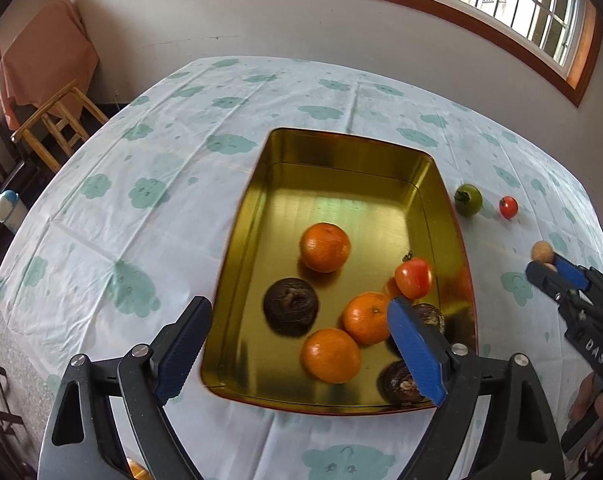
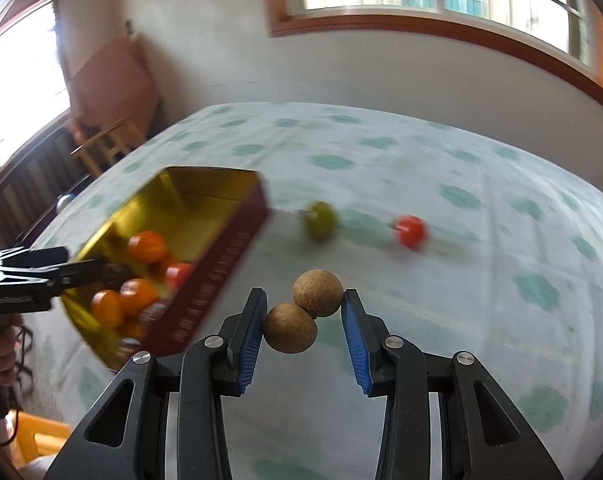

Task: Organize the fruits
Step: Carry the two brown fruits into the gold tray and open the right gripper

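A gold tin tray (image 1: 321, 184) lies on the cloud-print tablecloth. It holds three oranges (image 1: 324, 247), a red tomato (image 1: 413, 283) and three dark brown fruits (image 1: 290, 312). My left gripper (image 1: 297, 308) hangs open over the tray's near end with nothing between its blue pads. My right gripper (image 2: 303, 298) is shut on a joined pair of tan round fruits (image 2: 317, 292), lifted above the cloth to the right of the tray (image 2: 221, 248). In the left wrist view, that gripper (image 1: 549, 270) and its tan fruits (image 1: 541, 250) show at the right edge.
A green tomato (image 1: 468, 199) and a small red tomato (image 1: 508, 207) rest on the cloth right of the tray, also green tomato (image 2: 320, 220) and red tomato (image 2: 410, 231). A wooden stool (image 1: 57, 120) stands past the table's left edge. A hand (image 1: 593, 400) holds the right gripper.
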The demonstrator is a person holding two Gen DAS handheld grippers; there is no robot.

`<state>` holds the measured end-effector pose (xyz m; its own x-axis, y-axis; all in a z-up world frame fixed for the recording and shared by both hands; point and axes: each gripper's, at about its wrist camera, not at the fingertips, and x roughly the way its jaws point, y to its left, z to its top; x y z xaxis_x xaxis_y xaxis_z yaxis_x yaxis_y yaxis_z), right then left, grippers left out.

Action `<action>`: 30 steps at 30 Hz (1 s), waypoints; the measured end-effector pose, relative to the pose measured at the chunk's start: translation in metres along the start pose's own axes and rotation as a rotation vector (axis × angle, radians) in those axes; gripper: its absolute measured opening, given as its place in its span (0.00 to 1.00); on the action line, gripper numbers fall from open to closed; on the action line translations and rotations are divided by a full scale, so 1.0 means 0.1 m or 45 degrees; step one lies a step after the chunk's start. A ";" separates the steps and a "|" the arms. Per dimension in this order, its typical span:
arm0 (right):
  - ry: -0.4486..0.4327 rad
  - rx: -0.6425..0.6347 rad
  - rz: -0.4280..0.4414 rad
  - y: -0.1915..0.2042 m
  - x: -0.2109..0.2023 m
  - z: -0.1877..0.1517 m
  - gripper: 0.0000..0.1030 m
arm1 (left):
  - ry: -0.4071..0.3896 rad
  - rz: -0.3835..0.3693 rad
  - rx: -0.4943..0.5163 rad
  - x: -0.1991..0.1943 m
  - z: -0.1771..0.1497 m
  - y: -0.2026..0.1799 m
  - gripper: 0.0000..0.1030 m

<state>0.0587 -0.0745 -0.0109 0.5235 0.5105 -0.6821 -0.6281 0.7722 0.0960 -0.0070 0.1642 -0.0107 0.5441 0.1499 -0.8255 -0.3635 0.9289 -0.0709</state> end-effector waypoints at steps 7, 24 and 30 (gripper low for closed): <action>0.018 -0.124 0.137 0.58 0.15 0.13 0.39 | -0.011 0.028 -0.047 -0.05 -0.01 0.20 0.87; 0.130 -0.250 0.237 1.12 0.54 0.07 0.39 | 0.014 0.048 -0.111 0.00 -0.03 0.46 0.88; 0.148 -0.259 0.232 1.14 0.58 0.04 0.39 | 0.016 0.046 -0.111 0.01 -0.04 0.46 0.88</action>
<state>0.0198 0.0452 -0.0364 0.3294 0.5782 -0.7464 -0.8142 0.5742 0.0855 -0.0262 0.2056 -0.0170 0.5199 0.1780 -0.8355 -0.4478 0.8897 -0.0891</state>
